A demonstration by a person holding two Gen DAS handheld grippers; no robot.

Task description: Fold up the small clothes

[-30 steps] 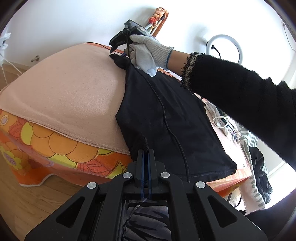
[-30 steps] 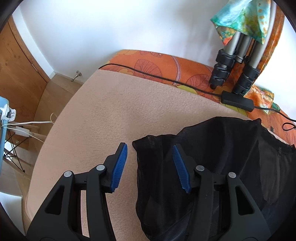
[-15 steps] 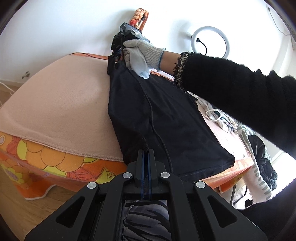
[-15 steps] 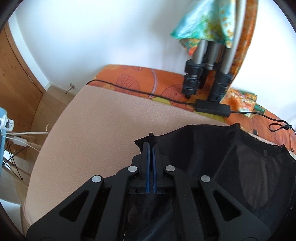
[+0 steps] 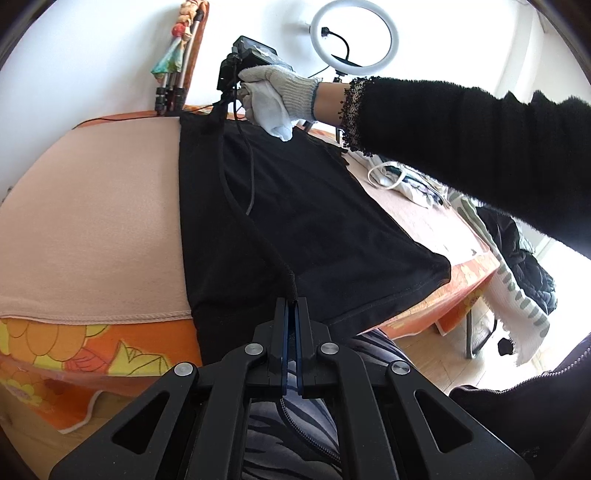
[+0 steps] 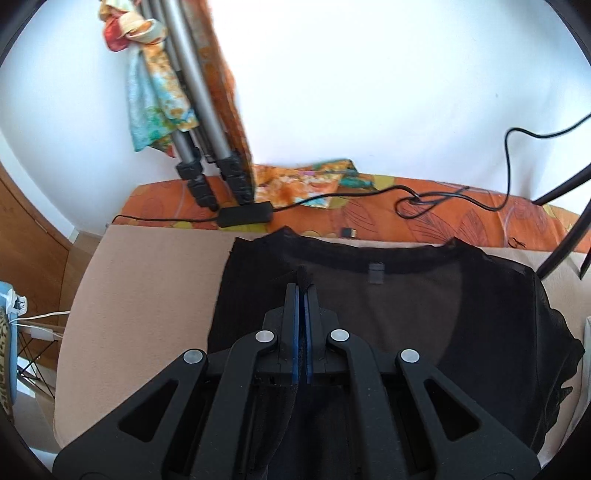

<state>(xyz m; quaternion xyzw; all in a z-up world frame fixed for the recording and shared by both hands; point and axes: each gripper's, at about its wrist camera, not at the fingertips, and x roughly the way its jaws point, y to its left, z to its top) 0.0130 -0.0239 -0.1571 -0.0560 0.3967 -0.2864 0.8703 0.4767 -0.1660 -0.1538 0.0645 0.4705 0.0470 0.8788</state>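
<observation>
A black garment (image 5: 295,206) lies stretched lengthwise on the pink blanket (image 5: 92,221). My left gripper (image 5: 291,306) is shut on its near hem edge at the front of the table. My right gripper (image 6: 303,291) is shut on the far end, close to the neckline with its grey label (image 6: 376,274). In the left wrist view the right gripper (image 5: 225,99) is held by a gloved hand (image 5: 275,96) at the far end of the taut fold.
A tripod (image 6: 207,155) with a colourful cloth stands at the back on the orange flowered cover (image 6: 443,218). A black adapter with cables (image 6: 245,215) lies there. A ring light (image 5: 354,35) is behind. Other clothes (image 5: 410,184) lie to the right.
My right gripper closed on the garment's far end and pulled it away towards the back. The garment is now stretched straight between both grippers.
</observation>
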